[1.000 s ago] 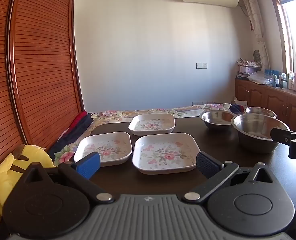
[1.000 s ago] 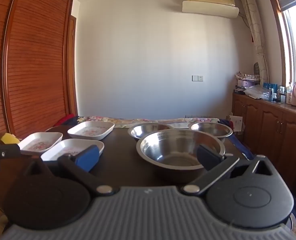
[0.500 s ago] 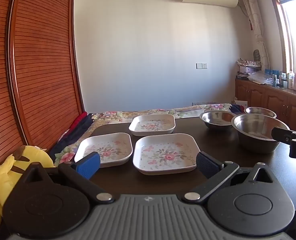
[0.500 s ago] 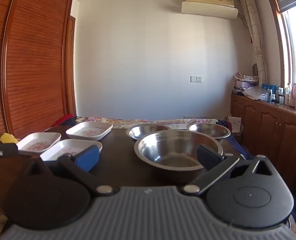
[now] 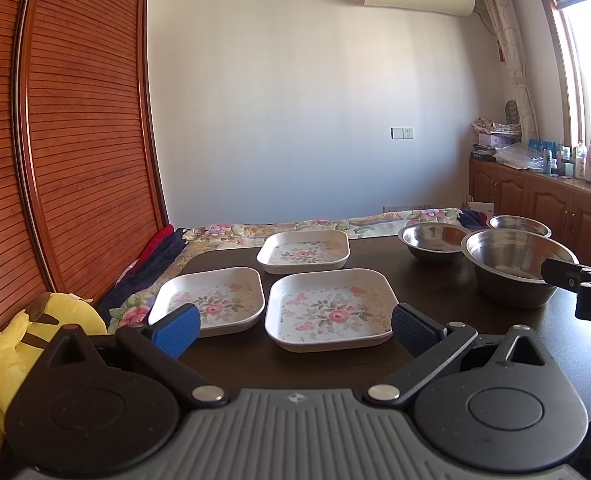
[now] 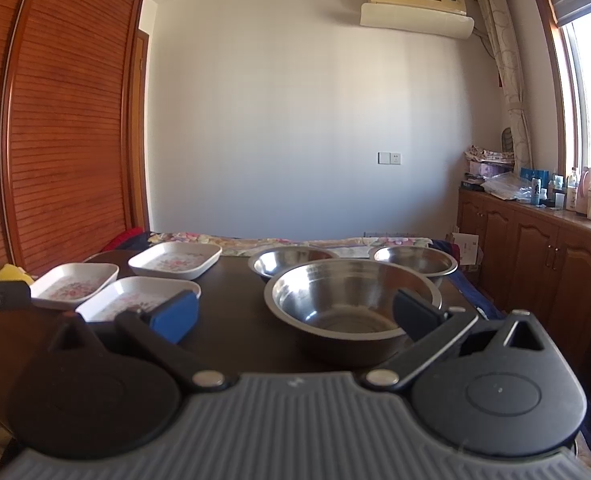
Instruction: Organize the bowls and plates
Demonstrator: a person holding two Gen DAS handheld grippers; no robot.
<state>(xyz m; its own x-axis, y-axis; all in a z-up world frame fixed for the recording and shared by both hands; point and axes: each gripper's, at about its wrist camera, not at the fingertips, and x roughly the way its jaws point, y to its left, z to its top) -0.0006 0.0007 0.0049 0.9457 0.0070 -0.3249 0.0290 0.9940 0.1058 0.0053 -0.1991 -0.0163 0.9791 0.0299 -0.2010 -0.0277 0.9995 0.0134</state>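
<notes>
A: Claw status?
B: Left claw [image 5: 293, 330] released, empty, facing the nearest floral plate [image 5: 329, 310]. Right claw [image 6: 295, 314] released, empty, facing the largest steel bowl [image 6: 349, 300].
A: Item locations?
B: Three plates left, three bowls right, all on the tabletop [image 5: 427, 280].

Right claw [image 6: 293, 314] spread wide with nothing held, large steel bowl [image 6: 351, 300] just ahead on dark table [image 6: 231, 320], two smaller steel bowls [image 6: 293, 262] behind it, three floral square plates [image 6: 175, 258] at left.
</notes>
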